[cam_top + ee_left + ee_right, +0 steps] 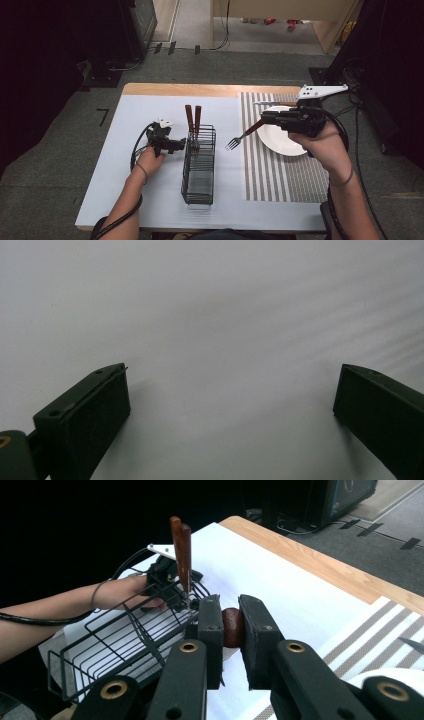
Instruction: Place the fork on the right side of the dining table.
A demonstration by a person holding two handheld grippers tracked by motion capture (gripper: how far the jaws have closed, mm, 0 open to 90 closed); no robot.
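Observation:
My right gripper [265, 119] is shut on the brown handle of a fork [242, 135]. The fork hangs in the air, tines pointing down-left, between the wire basket [199, 175] and the white plate [281, 140]. In the right gripper view the handle end [232, 627] sits clamped between the jaws of that gripper [231, 611]. Two brown-handled utensils [193, 117] stand upright in the basket's far end. My left gripper [181, 145] is just left of the basket, low over the white mat. Its jaws [231, 377] stand wide apart with nothing between them.
A striped placemat [270, 180] lies on the right under the plate. A knife [272, 103] lies on it beyond the plate. The white mat [145, 200] covers the rest of the wooden table [180, 89]. Dark equipment and cables stand on the floor around.

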